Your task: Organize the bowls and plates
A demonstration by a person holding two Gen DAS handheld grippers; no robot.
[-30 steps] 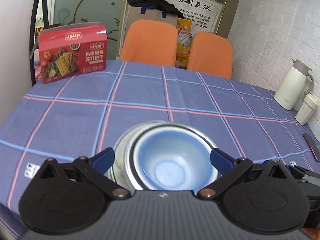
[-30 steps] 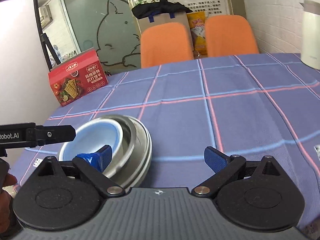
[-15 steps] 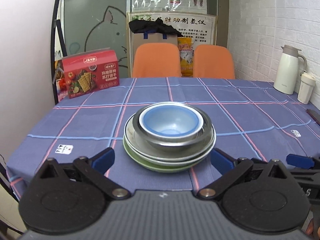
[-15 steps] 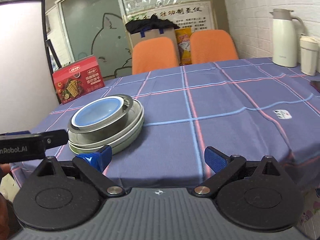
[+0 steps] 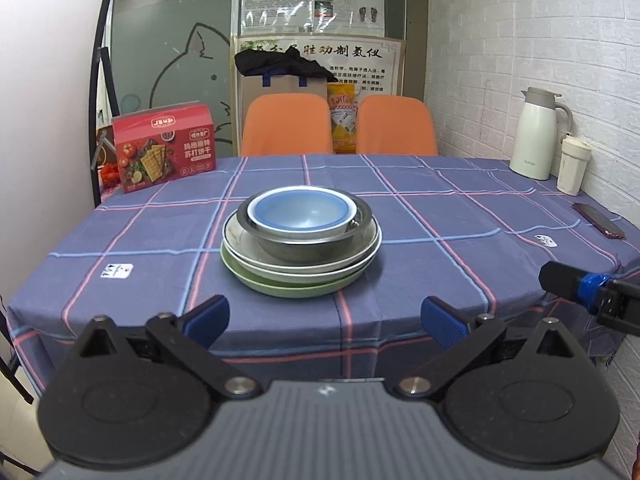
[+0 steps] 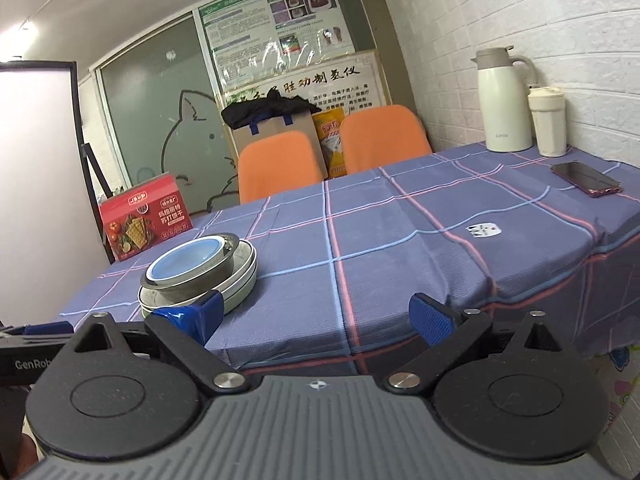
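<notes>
Your left tongs (image 5: 325,317) hang spread wide with nothing between them, off the near edge of the worktop (image 5: 460,216). Your right tongs (image 6: 316,314) are likewise spread and hold nothing. The dishes sit nested on the plaid cloth: a blue bowl (image 5: 302,214) inside a steel bowl (image 5: 312,246), that on a white plate (image 5: 276,266), and a green plate (image 5: 288,287) at the bottom. A red cracker box (image 5: 164,148) stands at the far left corner; a white thermos jug (image 6: 505,100), a cup (image 6: 547,120) just beside it and a phone (image 6: 585,179) lie to the right.
</notes>
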